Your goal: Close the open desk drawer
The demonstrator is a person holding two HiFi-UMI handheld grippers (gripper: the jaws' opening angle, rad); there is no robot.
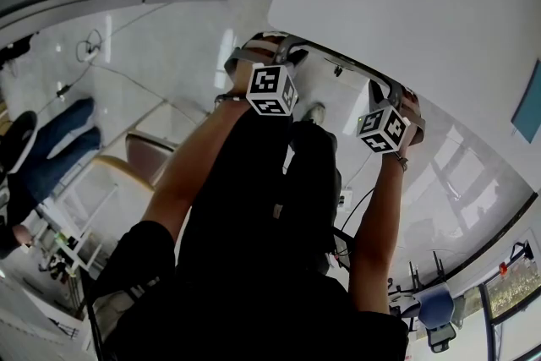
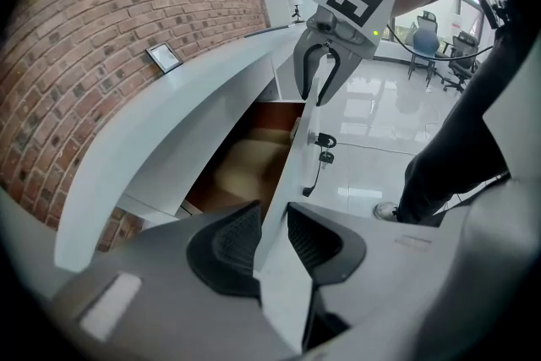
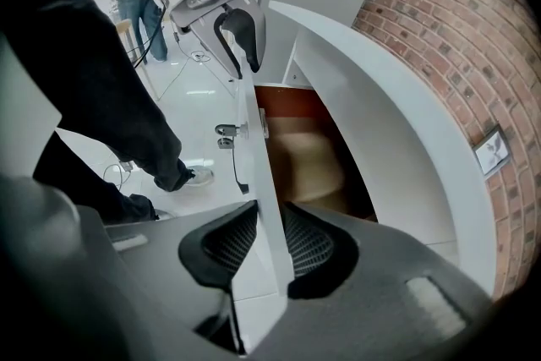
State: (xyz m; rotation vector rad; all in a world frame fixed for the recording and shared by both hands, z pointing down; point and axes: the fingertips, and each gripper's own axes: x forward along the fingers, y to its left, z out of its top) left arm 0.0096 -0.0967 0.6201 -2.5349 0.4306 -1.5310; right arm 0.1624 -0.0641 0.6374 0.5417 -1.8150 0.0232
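Note:
The white drawer front point(image 2: 292, 173) stands out from the curved white desk point(image 2: 186, 123), and the brown inside of the drawer point(image 2: 249, 165) shows behind it. A key with a dangling cord point(image 2: 323, 141) sits in its lock. My left gripper point(image 2: 272, 220) straddles the front's top edge, one pad against each face. My right gripper point(image 3: 269, 237) clamps the same edge point(image 3: 254, 173) further along. Each gripper appears in the other's view, the right gripper point(image 2: 311, 95) and the left gripper point(image 3: 247, 70). In the head view both the left gripper point(image 1: 262, 46) and the right gripper point(image 1: 397, 97) sit on the drawer's edge.
A brick wall point(image 3: 456, 38) with a small framed picture point(image 2: 165, 57) rises behind the desk. My own legs and a shoe point(image 3: 194, 175) stand close to the drawer on the glossy floor. Another person in jeans point(image 1: 59, 139) and a chair point(image 1: 152, 152) are off to the left.

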